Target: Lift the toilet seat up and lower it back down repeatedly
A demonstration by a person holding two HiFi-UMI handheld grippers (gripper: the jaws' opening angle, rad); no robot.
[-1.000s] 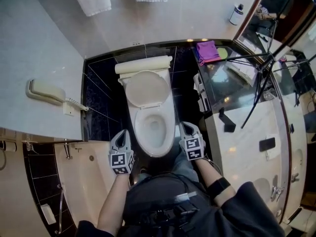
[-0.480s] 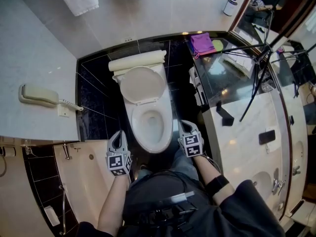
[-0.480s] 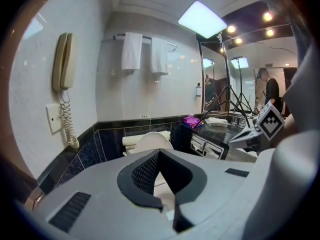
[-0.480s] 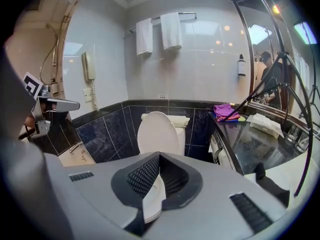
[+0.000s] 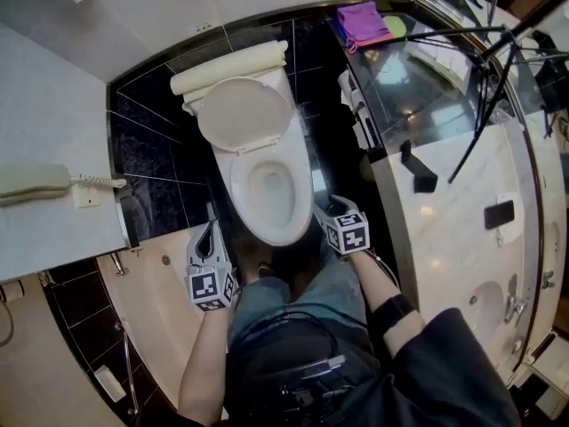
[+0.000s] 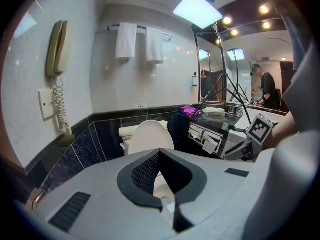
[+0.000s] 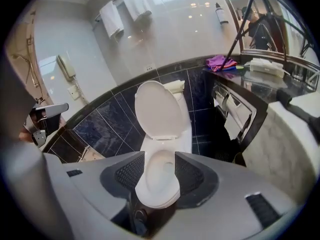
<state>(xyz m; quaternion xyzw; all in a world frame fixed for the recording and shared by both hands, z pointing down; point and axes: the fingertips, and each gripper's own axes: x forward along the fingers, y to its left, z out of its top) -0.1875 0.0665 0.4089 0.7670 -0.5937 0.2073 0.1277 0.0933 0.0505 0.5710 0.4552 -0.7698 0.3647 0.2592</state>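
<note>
A white toilet stands against the black-tiled wall, its lid raised back against the tank and the bowl showing. My left gripper hangs at the bowl's front left, apart from it, its pads closed together. My right gripper is at the bowl's front right, close beside the rim. Its jaws are opening, and in the right gripper view nothing is between them; the bowl and the upright lid lie beyond.
A wall phone hangs left of the toilet. On the right stands a glass-topped counter with a purple cloth and a black tripod. A tub rim lies at the lower left. Towels hang above.
The head view has swung, so the toilet now sits higher and tilted. The left gripper lies farther back from the bowl's front. The lid has stayed up.
</note>
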